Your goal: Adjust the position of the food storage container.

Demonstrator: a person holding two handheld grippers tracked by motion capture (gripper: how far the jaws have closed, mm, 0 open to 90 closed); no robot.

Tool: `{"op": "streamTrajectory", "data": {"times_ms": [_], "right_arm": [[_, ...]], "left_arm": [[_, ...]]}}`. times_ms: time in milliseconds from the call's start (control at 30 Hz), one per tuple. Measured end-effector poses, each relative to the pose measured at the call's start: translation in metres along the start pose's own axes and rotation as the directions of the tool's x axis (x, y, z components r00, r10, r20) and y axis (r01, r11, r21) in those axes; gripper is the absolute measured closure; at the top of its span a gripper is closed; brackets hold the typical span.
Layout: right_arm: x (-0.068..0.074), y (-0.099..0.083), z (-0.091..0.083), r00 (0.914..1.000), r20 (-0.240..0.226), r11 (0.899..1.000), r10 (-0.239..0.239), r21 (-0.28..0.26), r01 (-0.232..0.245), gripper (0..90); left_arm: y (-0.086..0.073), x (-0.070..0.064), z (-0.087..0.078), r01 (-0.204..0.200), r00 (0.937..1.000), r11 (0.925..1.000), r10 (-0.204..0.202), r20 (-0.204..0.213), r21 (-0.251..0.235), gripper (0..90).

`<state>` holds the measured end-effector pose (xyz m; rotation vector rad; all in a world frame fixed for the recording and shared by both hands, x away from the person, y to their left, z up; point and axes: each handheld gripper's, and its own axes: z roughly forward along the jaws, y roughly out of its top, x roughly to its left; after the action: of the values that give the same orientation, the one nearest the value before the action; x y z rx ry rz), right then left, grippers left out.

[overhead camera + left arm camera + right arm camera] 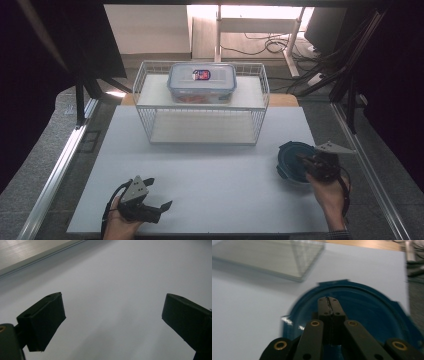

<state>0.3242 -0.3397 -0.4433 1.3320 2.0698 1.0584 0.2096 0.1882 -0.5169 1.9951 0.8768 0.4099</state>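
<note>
A round container with a dark blue lid (pixel 289 161) (pixel 372 307) sits on the white mat (pixel 215 170) at the right. My right gripper (pixel 303 159) (pixel 328 299) is shut, its jaws pressed together with nothing between them, the tips just over the middle of that lid. Whether they touch it I cannot tell. My left gripper (pixel 161 193) (pixel 112 315) stands open near the mat's front left, low over the bare surface. A clear rectangular box with a blue-rimmed lid and a red-blue label (pixel 202 82) rests on the top shelf of a white wire rack (pixel 144 100).
The rack stands at the back middle of the mat, its lower shelf (pixel 202 128) bare. Metal frame rails (pixel 60 165) run along both sides of the table. Dark stands and cables (pixel 330 60) lie beyond the far right corner.
</note>
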Motion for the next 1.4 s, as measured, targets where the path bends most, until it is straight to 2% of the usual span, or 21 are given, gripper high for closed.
{"op": "streamTrajectory", "data": {"times_ms": [100, 133, 167, 233, 267, 300, 367, 400, 433, 467, 500, 667, 733, 767, 833, 967, 1133, 1233, 1267, 1300, 1400], "right_arm": [[-0.019, 0.0, 0.0, 0.9983, 0.045, 0.999, 0.037, 0.007, -0.037, 89.1], [-0.019, 0.0, 0.0, 0.9983, 0.045, 0.999, 0.037, 0.007, -0.037, 89.1], [-0.028, 0.0, 0.0, 0.9957, 0.074, 0.998, 0.055, 0.015, -0.056, 89.1], [-0.037, -0.001, 0.0, 0.9922, 0.107, 0.998, 0.065, 0.014, -0.066, 89.0], [-0.037, -0.001, 0.0, 0.9922, 0.107, 0.998, 0.065, 0.014, -0.066, 89.0], [-0.045, -0.002, 0.0, 0.9857, 0.154, 0.998, 0.068, 0.002, -0.07, 89.0], [-0.051, -0.004, 0.0, 0.979, 0.194, 0.998, 0.064, 0.005, -0.066, 89.0], [-0.051, -0.004, 0.0, 0.979, 0.194, 0.998, 0.064, 0.005, -0.066, 89.0], [-0.058, -0.006, 0.001, 0.9712, 0.229, 0.997, 0.067, 0.015, -0.072, 89.0], [-0.058, -0.006, 0.001, 0.9712, 0.229, 0.997, 0.067, 0.015, -0.072, 89.0], [-0.065, -0.008, 0.004, 0.9647, 0.255, 0.997, 0.066, 0.029, -0.076, 89.0], [-0.072, -0.01, 0.007, 0.9628, 0.259, 0.995, 0.077, 0.036, -0.09, 88.9], [-0.073, -0.01, 0.008, 0.9595, 0.271, 0.994, 0.079, 0.051, -0.096, 89.0], [-0.075, -0.012, 0.011, 0.9595, 0.273, 0.99, 0.071, 0.097, -0.101, 89.1], [-0.075, -0.016, 0.013, 0.9573, 0.28, 0.987, 0.071, 0.116, -0.108, 89.2], [-0.075, -0.02, 0.012, 0.9565, 0.276, 0.986, 0.093, 0.111, -0.128, 89.4], [-0.072, -0.02, 0.014, 0.9565, 0.276, 0.985, 0.095, 0.112, -0.13, 89.5], [-0.067, -0.018, 0.02, 0.9657, 0.241, 0.985, 0.096, 0.114, -0.126, 89.5], [-0.067, -0.018, 0.02, 0.9657, 0.241, 0.985, 0.096, 0.114, -0.126, 89.5], [-0.062, -0.016, 0.023, 0.9716, 0.222, 0.987, 0.082, 0.117, -0.11, 89.5], [-0.056, -0.014, 0.026, 0.9758, 0.205, 0.987, 0.076, 0.125, -0.103, 89.5]], "left_arm": [[0.0, 0.001, 0.0, 0.005, 1.0, 1.0, -0.005, -0.003, -0.001, 4.3], [0.0, 0.001, 0.0, 0.005, 1.0, 1.0, -0.005, -0.003, -0.001, 4.3], [-0.001, 0.001, 0.0, 0.008, 1.0, 1.0, -0.008, -0.005, -0.001, 4.3], [-0.001, 0.001, 0.0, 0.007, 0.9999, 1.0, -0.007, -0.007, 0.0, 4.4], [-0.001, 0.001, 0.0, 0.007, 0.9999, 1.0, -0.007, -0.007, 0.0, 4.4], [-0.001, 0.001, 0.0, 0.006, 0.9999, 1.0, -0.006, -0.008, 0.001, 4.4], [-0.001, 0.001, 0.0, 0.006, 0.9999, 1.0, -0.006, -0.009, 0.003, 4.4], [-0.001, 0.001, 0.0, 0.006, 0.9999, 1.0, -0.006, -0.009, 0.003, 4.4], [-0.001, 0.002, 0.001, 0.007, 0.9999, 1.0, -0.006, -0.01, 0.006, 4.4], [-0.001, 0.002, 0.001, 0.007, 0.9999, 1.0, -0.006, -0.01, 0.006, 4.4], [-0.001, 0.002, 0.001, 0.007, 0.9999, 0.9999, -0.007, -0.01, 0.008, 4.4], [-0.001, 0.002, 0.002, 0.009, 0.9999, 0.9999, -0.009, -0.013, 0.011, 4.3], [-0.001, 0.002, 0.002, 0.01, 0.9999, 0.9999, -0.009, -0.014, 0.012, 4.4], [-0.001, 0.002, 0.003, 0.008, 0.9999, 0.9998, -0.008, -0.015, 0.016, 4.4], [-0.001, 0.001, 0.003, 0.007, 0.9999, 0.9998, -0.007, -0.015, 0.017, 4.4], [-0.001, 0.002, 0.005, 0.01, 0.9999, 0.9997, -0.01, -0.009, 0.024, 4.4], [-0.001, 0.001, 0.006, 0.009, 0.9999, 0.9996, -0.009, -0.006, 0.028, 4.4], [-0.001, 0.001, 0.007, 0.009, 0.9999, 0.9994, -0.009, -0.005, 0.032, 4.4], [-0.001, 0.001, 0.007, 0.009, 0.9999, 0.9994, -0.009, -0.005, 0.032, 4.4], [-0.001, 0.001, 0.007, 0.01, 0.9999, 0.9994, -0.009, -0.004, 0.033, 4.4], [-0.001, 0.001, 0.007, 0.009, 1.0, 0.9994, -0.009, -0.004, 0.034, 4.4]]}}
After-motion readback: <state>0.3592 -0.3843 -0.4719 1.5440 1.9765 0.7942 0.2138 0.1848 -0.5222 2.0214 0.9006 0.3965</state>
